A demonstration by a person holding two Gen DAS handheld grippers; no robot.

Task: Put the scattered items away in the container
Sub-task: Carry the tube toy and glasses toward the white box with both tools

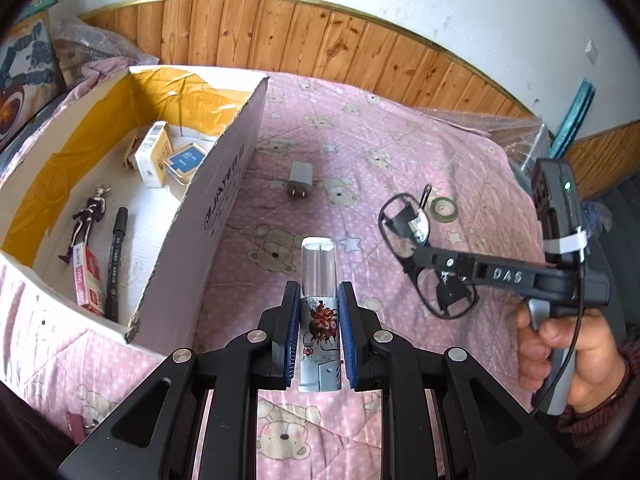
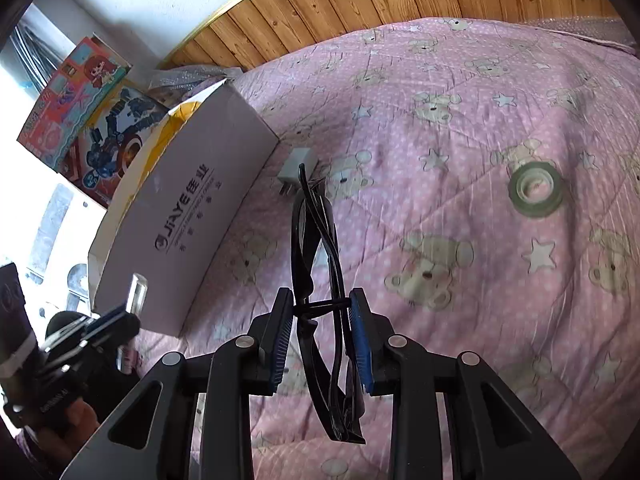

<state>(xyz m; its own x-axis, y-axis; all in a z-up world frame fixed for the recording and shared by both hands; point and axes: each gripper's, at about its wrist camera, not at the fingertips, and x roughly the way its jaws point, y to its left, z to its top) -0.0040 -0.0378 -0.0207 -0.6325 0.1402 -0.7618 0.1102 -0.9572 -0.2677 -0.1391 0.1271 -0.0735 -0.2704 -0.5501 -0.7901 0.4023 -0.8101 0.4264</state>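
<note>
Holding a small bottle (image 1: 319, 312) with a clear cap and a printed label, the left gripper (image 1: 319, 332) has its blue pads clamped on the bottle's lower body, so that the cap end sticks out forward above the pink bear-print quilt (image 1: 360, 152), just off the near right corner of the cardboard box (image 1: 224, 184). Clamped between the pads of the right gripper (image 2: 322, 340) is a pair of black glasses (image 2: 316, 240), folded and held edge-on, their frame reaching forward past the fingertips over the quilt; in the left wrist view the same glasses (image 1: 424, 256) hang from that gripper, which a hand (image 1: 560, 360) grasps by its handle near the right edge of the bed. Inside the box, on its white floor, lie a black marker (image 1: 116, 260), a small red-and-white pack (image 1: 86, 280), a slim purple figurine (image 1: 86, 220), a white-and-yellow carton (image 1: 154, 154) and a blue-and-white card or packet (image 1: 188, 160) toward the far end. On the quilt, a white plug adapter (image 1: 299, 180) lies just beside the box's long right wall, prongs toward the camera, and a roll of clear tape (image 2: 536, 188) lies flat well apart from it, toward the right side of the bed. Wooden panelling (image 1: 280, 36) runs behind the bed's far edge, and colourful toy boxes (image 2: 84, 120) stand past the box's far end.
</note>
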